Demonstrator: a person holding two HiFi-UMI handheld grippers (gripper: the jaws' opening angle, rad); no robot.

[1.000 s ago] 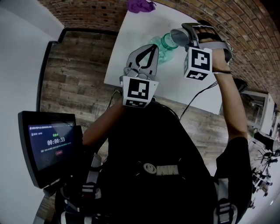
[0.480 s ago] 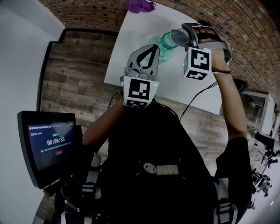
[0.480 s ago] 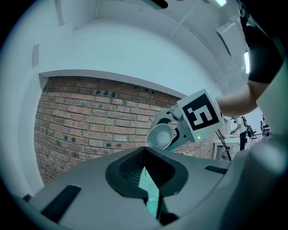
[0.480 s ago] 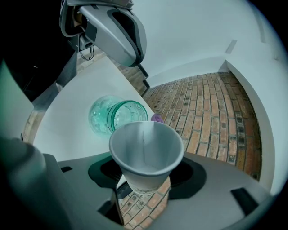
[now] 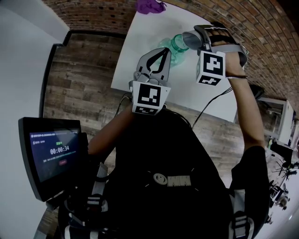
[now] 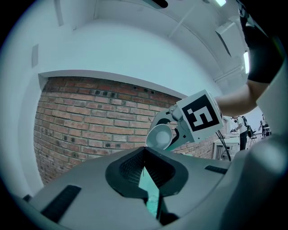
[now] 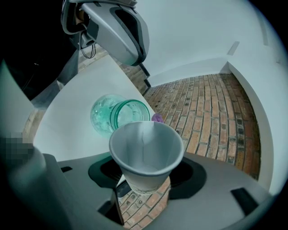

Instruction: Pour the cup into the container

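Note:
A green glass jar point(image 5: 174, 46) stands on the white table point(image 5: 140, 42). My right gripper point(image 5: 200, 37) is shut on a white paper cup point(image 5: 189, 39), tipped with its mouth over the jar's mouth. In the right gripper view the cup point(image 7: 146, 150) sits between the jaws, its inside plain white, and the jar point(image 7: 118, 114) lies just beyond its lip. My left gripper point(image 5: 163, 50) hovers beside the jar with its jaws shut and nothing in them. Through the slit at its tips point(image 6: 145, 150) a sliver of the jar point(image 6: 150, 188) shows, with the cup point(image 6: 159, 136) above.
A purple cloth point(image 5: 149, 5) lies at the table's far end. A screen point(image 5: 51, 156) stands low on the left over the wooden floor. A brick wall point(image 5: 261, 32) runs along the right. A cable point(image 5: 210, 105) trails from the right gripper across the table's near edge.

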